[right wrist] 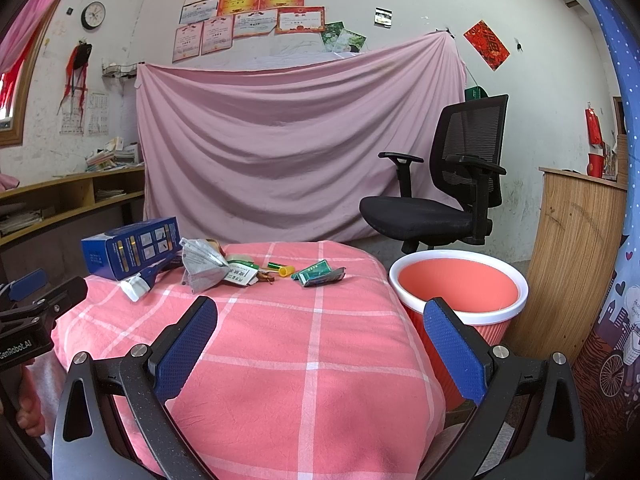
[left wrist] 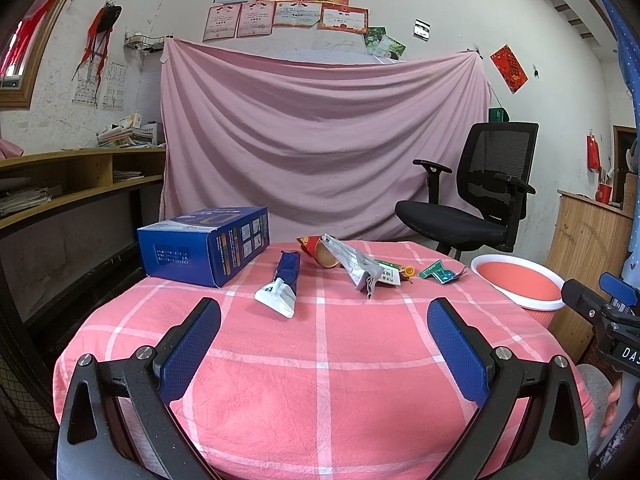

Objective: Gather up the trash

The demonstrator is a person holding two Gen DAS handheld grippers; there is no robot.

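Lying across mid-frame on the pink checked tablecloth (left wrist: 320, 360), the trash is seen left to right: blue box (left wrist: 204, 246), blue-white wrapper (left wrist: 282, 284), grey packet (left wrist: 356, 266), green wrapper (left wrist: 438, 272). The bin (left wrist: 520, 284) is seen at right. Both the left gripper (left wrist: 324, 320) and right gripper (right wrist: 320, 320) are held with jaws apart, empty.

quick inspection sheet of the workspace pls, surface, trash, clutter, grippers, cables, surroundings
Surface: table under a pink checked cloth, bare at the near end.
Job's things: blue and white wrapper, grey crumpled packet, green wrapper, small yellow-capped tube, all loose at the far end; pink bin with white rim stands beside the table on the right.
Clutter: blue box at the far left corner.
Grippers: left gripper and right gripper, jaws open, empty, above the near end.
Cables: nothing seen.
Surroundings: pink sheet on the wall, black office chair, wooden shelf on the left.
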